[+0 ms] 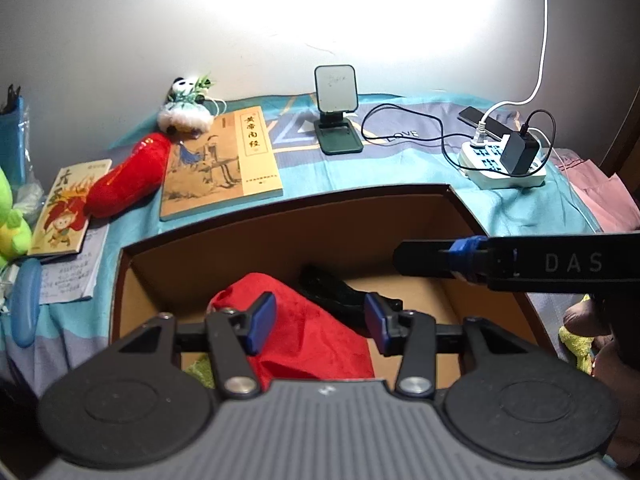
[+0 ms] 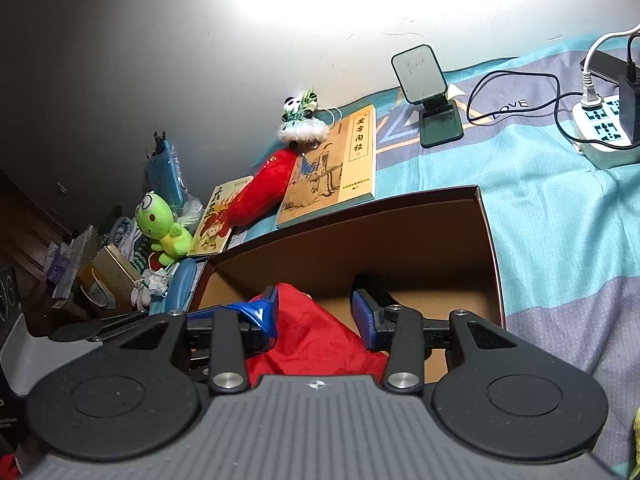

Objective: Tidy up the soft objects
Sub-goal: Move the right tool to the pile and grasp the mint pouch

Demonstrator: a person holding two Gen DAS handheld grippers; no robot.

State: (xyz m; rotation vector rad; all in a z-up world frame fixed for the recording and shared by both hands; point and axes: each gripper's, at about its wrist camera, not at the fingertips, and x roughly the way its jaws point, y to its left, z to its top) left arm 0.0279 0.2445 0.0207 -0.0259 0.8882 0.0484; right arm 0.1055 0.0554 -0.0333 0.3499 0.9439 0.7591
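Note:
An open cardboard box (image 1: pixel 280 204) (image 2: pixel 360 200) sits on the teal bedspread. A red cloth (image 1: pixel 312 332) (image 2: pixel 320 336) lies crumpled inside it beside a black soft item (image 1: pixel 328 284). Above the cloth, my left gripper (image 1: pixel 316 324) hangs open with its blue pads clear of the fabric. My right gripper (image 2: pixel 314 316) also stands open over the box with nothing pressed between its pads; in the left wrist view it reaches in from the right (image 1: pixel 404 260). Outside the box lie a red plush chili (image 1: pixel 124 180) (image 2: pixel 260 192), a panda plush (image 1: pixel 186 104) (image 2: pixel 300 120) and a green frog plush (image 2: pixel 160 228).
Two books (image 1: pixel 224 164) (image 1: pixel 64 208), a phone stand (image 1: pixel 336 116) and a power strip (image 1: pixel 504 164) with cables lie behind the box. A blue case (image 1: pixel 26 300) sits left of it. Clutter crowds the far left (image 2: pixel 100 276). A yellow-green soft thing (image 1: pixel 576 344) lies at the right.

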